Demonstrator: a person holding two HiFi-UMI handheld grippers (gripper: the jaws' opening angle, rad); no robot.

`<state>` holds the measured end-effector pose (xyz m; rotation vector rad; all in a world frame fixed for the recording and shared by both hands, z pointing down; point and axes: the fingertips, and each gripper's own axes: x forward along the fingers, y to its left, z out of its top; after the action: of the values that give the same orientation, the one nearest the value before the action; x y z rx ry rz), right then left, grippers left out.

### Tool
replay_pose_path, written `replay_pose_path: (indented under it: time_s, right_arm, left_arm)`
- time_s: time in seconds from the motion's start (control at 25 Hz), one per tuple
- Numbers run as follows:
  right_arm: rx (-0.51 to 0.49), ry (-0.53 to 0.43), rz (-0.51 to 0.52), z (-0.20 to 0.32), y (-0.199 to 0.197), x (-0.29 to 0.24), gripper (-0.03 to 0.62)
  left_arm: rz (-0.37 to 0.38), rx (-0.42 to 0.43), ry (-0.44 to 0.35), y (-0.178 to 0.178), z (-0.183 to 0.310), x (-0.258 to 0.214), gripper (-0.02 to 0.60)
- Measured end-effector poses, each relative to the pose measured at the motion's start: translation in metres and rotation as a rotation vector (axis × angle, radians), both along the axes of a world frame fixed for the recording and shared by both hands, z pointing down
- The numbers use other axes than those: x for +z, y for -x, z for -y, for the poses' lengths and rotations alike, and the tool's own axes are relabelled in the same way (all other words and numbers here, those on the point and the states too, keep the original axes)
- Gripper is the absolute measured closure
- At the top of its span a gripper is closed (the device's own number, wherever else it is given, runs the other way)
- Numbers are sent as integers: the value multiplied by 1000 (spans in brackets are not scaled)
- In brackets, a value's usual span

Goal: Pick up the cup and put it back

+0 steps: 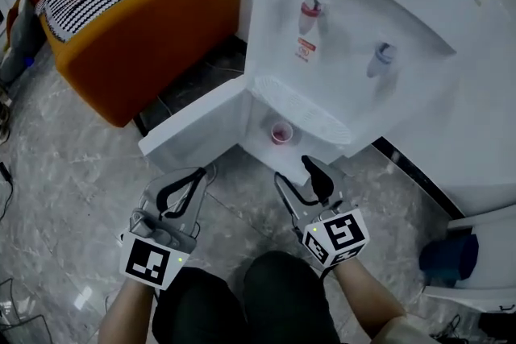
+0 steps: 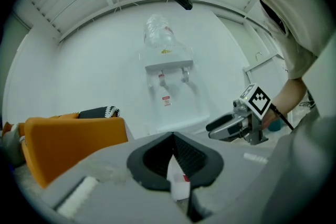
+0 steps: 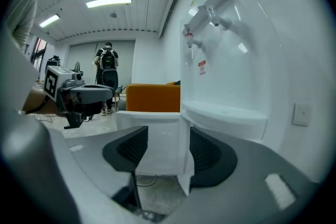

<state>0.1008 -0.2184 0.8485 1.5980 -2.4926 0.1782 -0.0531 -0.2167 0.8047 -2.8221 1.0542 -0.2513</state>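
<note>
A small pink cup (image 1: 281,132) stands inside the open lower compartment of the white water dispenser (image 1: 363,20), under the drip tray (image 1: 310,110). Both grippers hover low over the floor in front of it, apart from the cup. My left gripper (image 1: 197,173) points at the open cabinet door (image 1: 189,129); its fingertips touch and hold nothing (image 2: 173,136). To the right, my right gripper (image 1: 296,172) stands open just short of the compartment, and through its empty gap (image 3: 163,149) I see the door's edge. Each gripper shows in the other's view: the left gripper (image 3: 79,94), the right gripper (image 2: 226,126).
An orange sofa (image 1: 137,28) with striped cushions stands to the left of the dispenser. A dark blue object (image 1: 449,255) lies by white furniture at the right. The floor is grey marble tile (image 1: 64,197). A person (image 3: 107,73) stands far across the room.
</note>
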Motion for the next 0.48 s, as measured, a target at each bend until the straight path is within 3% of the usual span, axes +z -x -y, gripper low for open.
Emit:
replay_pose_path:
  time_s: [0.12, 0.36, 0.48]
  right_arm:
    - [19, -1, 5, 8, -4, 31, 339]
    - [76, 6, 19, 42, -24, 75, 299]
    - [117, 8, 18, 63, -33, 90, 273]
  left_arm:
    - [19, 5, -29, -1, 8, 24, 580]
    - [73, 55, -190, -18, 26, 50, 580]
    - [31, 18, -133, -21, 40, 67, 580]
